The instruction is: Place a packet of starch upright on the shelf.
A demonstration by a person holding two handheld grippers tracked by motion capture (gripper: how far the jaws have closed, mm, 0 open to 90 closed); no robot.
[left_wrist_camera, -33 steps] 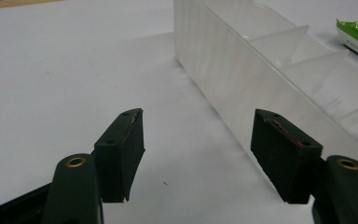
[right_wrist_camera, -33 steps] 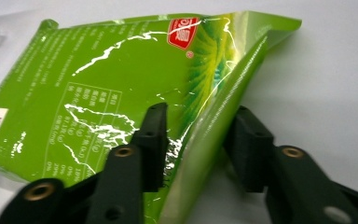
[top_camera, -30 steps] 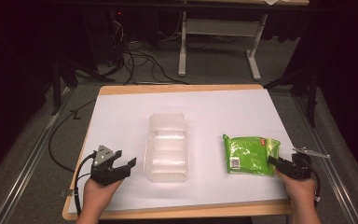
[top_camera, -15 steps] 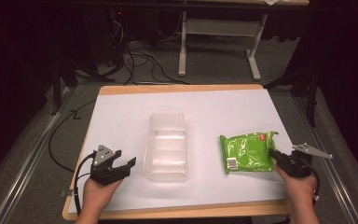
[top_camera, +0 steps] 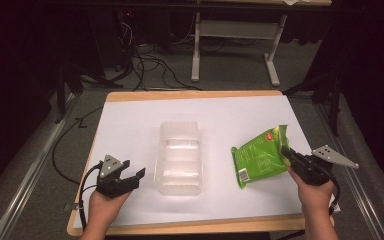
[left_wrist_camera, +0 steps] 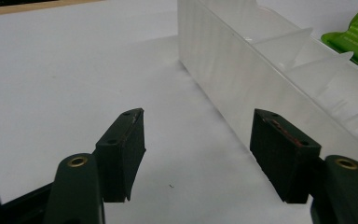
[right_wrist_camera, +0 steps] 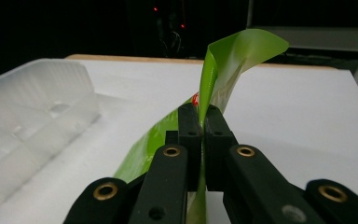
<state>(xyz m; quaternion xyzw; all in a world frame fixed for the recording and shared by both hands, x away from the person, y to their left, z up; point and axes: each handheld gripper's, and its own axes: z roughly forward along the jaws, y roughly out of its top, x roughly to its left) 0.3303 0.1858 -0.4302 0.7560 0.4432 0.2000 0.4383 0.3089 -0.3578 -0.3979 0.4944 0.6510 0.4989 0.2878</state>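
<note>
White paper covers the desk [top_camera: 130,115]. At four o'clock, the right gripper [right_wrist_camera: 199,122] has its jaws clamped on the green packet [top_camera: 259,160], one edge lifted. Centre, the clear divided tray [top_camera: 178,155] awaits filling. At eight o'clock, the left gripper [left_wrist_camera: 198,154] gapes wide, holding nothing.

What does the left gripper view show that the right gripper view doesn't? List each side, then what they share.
Left gripper view: the left claw open over the white table, and the dividers inside the clear container. Right gripper view: the right claw shut on the green bag at its edge, the bag's top curling above it. Shared: container, bag and table.
</note>
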